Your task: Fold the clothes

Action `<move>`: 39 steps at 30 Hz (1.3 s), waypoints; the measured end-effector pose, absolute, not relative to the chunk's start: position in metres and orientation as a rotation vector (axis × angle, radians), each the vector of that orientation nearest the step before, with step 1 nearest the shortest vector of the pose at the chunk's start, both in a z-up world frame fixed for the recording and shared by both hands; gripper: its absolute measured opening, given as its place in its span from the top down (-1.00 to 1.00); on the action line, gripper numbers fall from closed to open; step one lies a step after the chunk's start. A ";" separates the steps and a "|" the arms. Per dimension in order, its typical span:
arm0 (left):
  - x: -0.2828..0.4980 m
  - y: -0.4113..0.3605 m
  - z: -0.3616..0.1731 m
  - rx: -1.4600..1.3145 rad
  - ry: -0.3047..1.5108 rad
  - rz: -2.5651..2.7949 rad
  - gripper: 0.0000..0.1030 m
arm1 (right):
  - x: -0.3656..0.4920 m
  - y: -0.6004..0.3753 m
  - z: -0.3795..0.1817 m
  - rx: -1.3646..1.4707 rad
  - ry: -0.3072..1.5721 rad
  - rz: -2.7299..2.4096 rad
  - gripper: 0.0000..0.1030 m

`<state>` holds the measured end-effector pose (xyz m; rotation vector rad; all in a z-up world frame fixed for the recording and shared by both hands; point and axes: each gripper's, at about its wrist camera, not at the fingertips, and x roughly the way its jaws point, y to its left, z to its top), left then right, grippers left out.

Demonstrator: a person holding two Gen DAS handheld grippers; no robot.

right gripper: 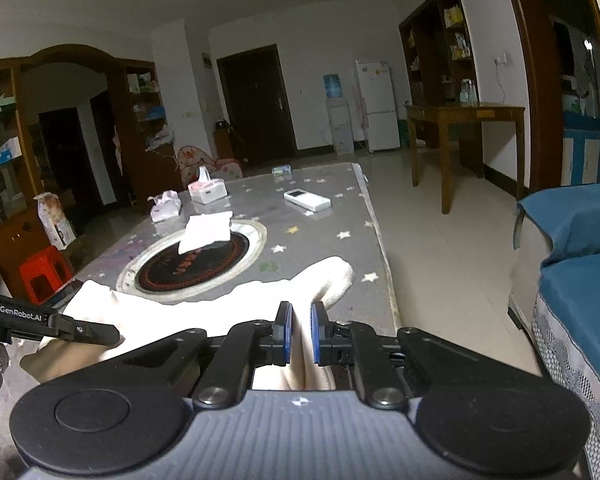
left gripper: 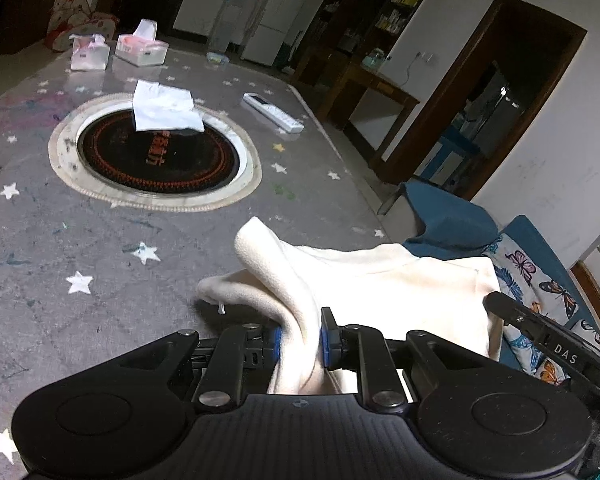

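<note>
A grey star-print table [left gripper: 100, 240] carries a round black hotplate [left gripper: 156, 152], and the cream garment [left gripper: 380, 292] is at the table's near edge, on the near side of that hotplate. A folded white cloth [left gripper: 164, 106] lies across the hotplate's far rim. The left gripper [left gripper: 300, 340] and the right gripper [right gripper: 300, 334] are each clamped on a bunched fold of the cream garment.

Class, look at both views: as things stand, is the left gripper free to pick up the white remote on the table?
Probably not. The left gripper has its jaws shut on the cream garment, so it is occupied. The remote lies unobstructed farther across the table.
</note>
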<state>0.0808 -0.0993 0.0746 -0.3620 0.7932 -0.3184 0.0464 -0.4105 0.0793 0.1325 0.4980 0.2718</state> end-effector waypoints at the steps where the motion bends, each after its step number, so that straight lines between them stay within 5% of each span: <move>1: 0.081 -0.099 0.072 -0.362 0.800 -0.319 0.63 | 0.048 -0.411 0.077 0.130 0.505 0.272 0.83; 15: 0.078 -0.096 0.043 -0.354 0.874 -0.294 0.61 | 0.056 -0.413 0.042 0.111 0.605 0.249 0.83; 26: 0.073 -0.087 0.026 -0.315 0.905 -0.234 0.19 | 0.059 -0.415 0.023 0.079 0.662 0.208 0.77; 32: 0.067 -0.090 0.026 -0.287 0.888 -0.234 0.04 | 0.052 -0.412 0.021 0.063 0.655 0.207 0.54; 39: 0.059 -0.094 0.027 -0.207 0.859 -0.204 -0.17 | 0.041 -0.410 0.026 0.054 0.627 0.214 0.03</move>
